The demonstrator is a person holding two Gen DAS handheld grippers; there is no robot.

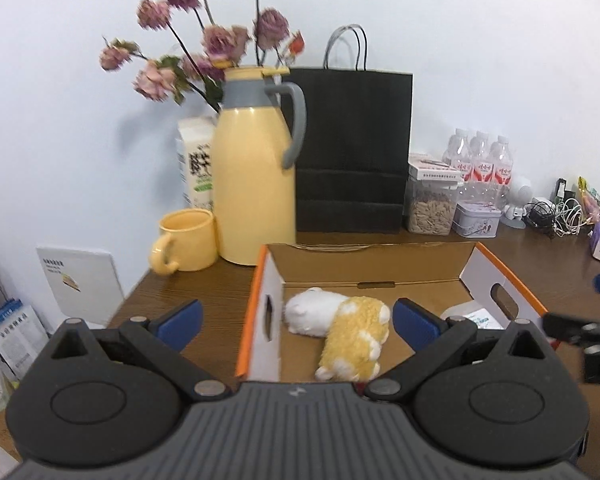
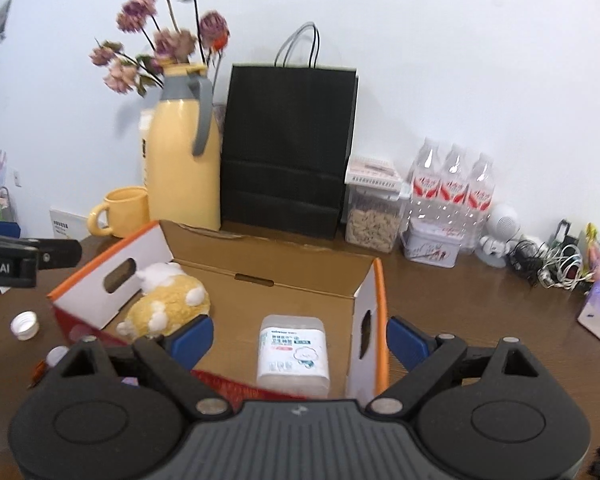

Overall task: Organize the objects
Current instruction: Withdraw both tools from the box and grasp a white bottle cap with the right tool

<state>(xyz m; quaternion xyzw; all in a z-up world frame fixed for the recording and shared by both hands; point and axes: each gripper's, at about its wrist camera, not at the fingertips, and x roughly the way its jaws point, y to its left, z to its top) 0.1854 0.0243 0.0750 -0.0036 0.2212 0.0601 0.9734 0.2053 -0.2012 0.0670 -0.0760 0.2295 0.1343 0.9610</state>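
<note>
Right wrist view: plush toy (image 2: 168,304), soft, light, best pinched mid-body, and stiff plastic swab box (image 2: 294,354), both inside cardboard box (image 2: 364,292); both claws wide, empty.

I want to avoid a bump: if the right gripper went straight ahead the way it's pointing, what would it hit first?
Probably the plastic cotton-swab box lying in the cardboard box, which sits between the open fingers of the right gripper. Depth is hard to judge here.

Even bright light, fisheye edges, slight blur
</note>
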